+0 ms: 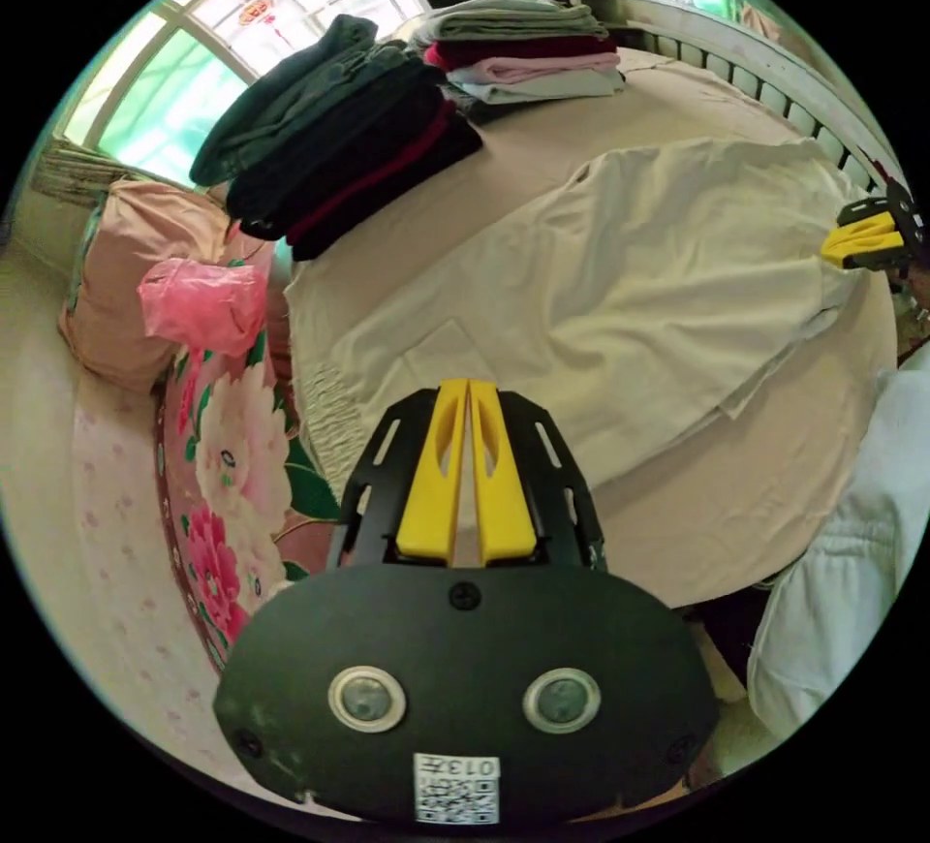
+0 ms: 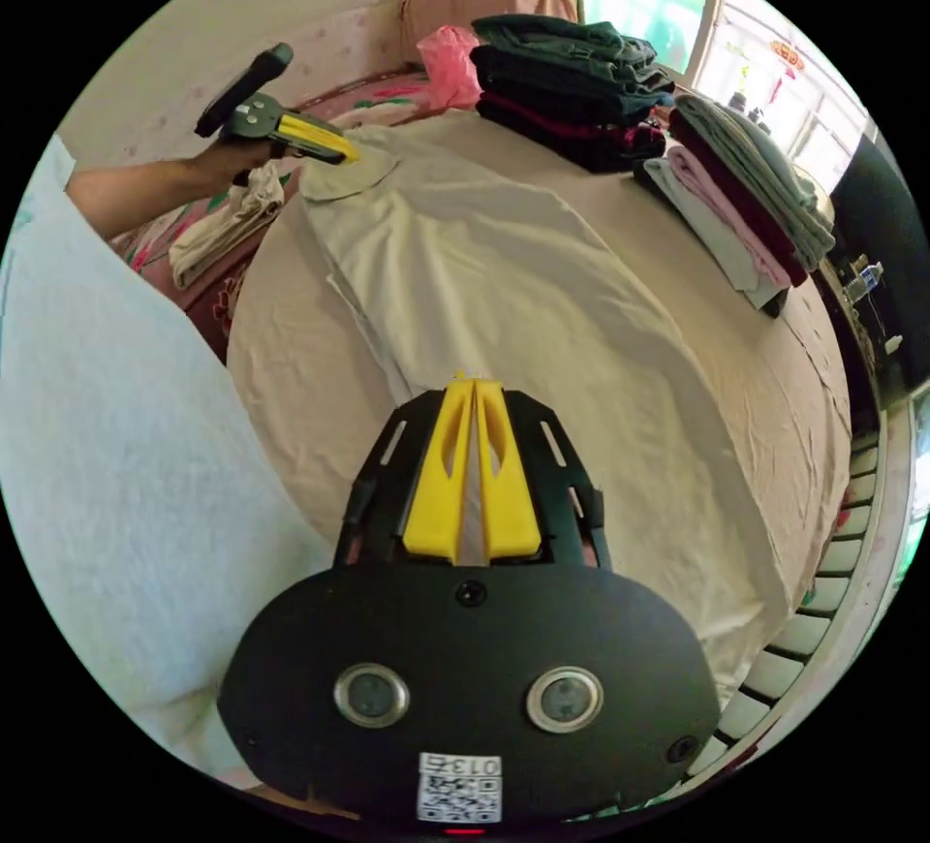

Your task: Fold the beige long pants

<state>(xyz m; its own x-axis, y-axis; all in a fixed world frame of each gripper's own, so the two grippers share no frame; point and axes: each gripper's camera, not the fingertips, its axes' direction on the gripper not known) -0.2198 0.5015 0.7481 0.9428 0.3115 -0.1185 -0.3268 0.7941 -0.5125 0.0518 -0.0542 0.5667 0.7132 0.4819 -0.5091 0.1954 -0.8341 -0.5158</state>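
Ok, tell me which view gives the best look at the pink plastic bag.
The left gripper view: the pink plastic bag is larger there, its crumpled surface plain, lying by a pink cushion beside the bed. In the right gripper view the bag is small and far, next to the dark stack of folded clothes.

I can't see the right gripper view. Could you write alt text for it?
Yellow-jawed right gripper, shut on beige long pants spread over a pinkish bed sheet. The left gripper holds their far end; stacks of folded clothes sit behind.
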